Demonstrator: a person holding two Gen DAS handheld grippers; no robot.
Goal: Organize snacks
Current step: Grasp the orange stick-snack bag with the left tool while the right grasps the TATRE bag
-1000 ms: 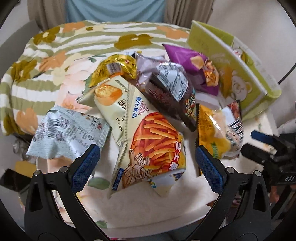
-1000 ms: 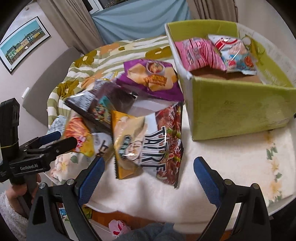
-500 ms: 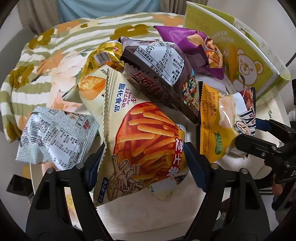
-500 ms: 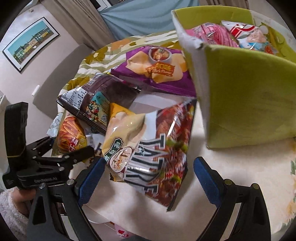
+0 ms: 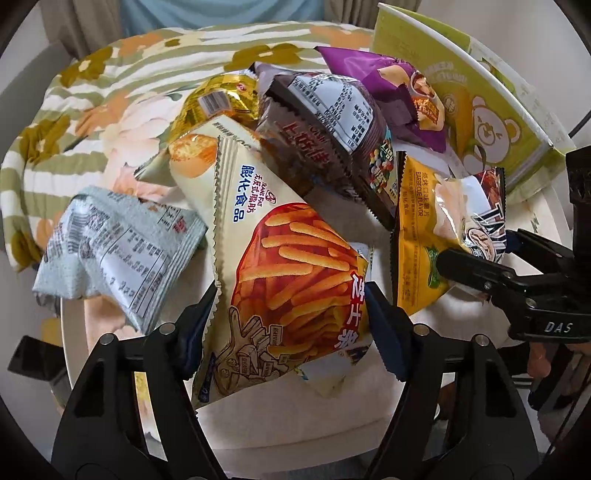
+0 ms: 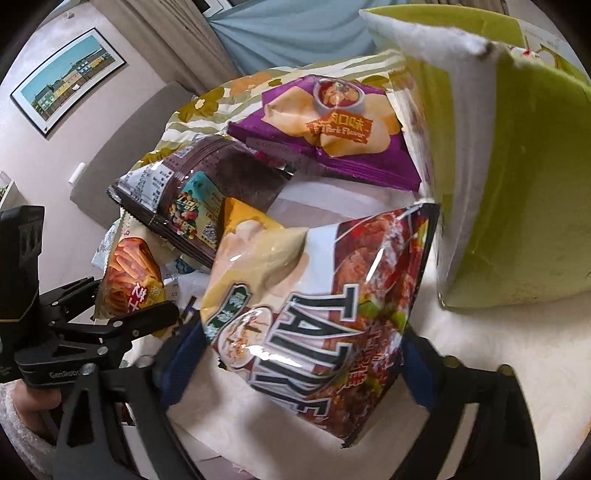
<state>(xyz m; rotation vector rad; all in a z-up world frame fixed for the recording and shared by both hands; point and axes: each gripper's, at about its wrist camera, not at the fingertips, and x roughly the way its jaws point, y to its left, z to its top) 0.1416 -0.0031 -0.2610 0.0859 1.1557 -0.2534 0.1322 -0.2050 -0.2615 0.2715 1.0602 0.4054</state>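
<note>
A heap of snack bags is spread on the bench (image 5: 332, 417). The fries bag (image 5: 295, 280) lies nearest in the left wrist view, overlapped behind by the candy bag (image 5: 332, 136). The barbecue bag (image 6: 314, 306) lies to its right, with the box (image 6: 517, 184) beyond and the pork bag (image 6: 332, 125) beside the box.

You get soft, even daylight in both views, seemingly from behind the blue curtain (image 6: 295, 33) at the top. Shadows on the table (image 5: 295, 417) are faint and short. Glare streaks cross the glossy barbecue bag (image 6: 314, 295) in your right view, and the gold packet (image 5: 218, 99) glints in the left. The right view is softer: the box (image 6: 517, 184) and the pads (image 6: 415, 373) at the bottom smear with motion blur. The left view is sharp at centre. Both bend strongly outward, with black vignetted corners.
</note>
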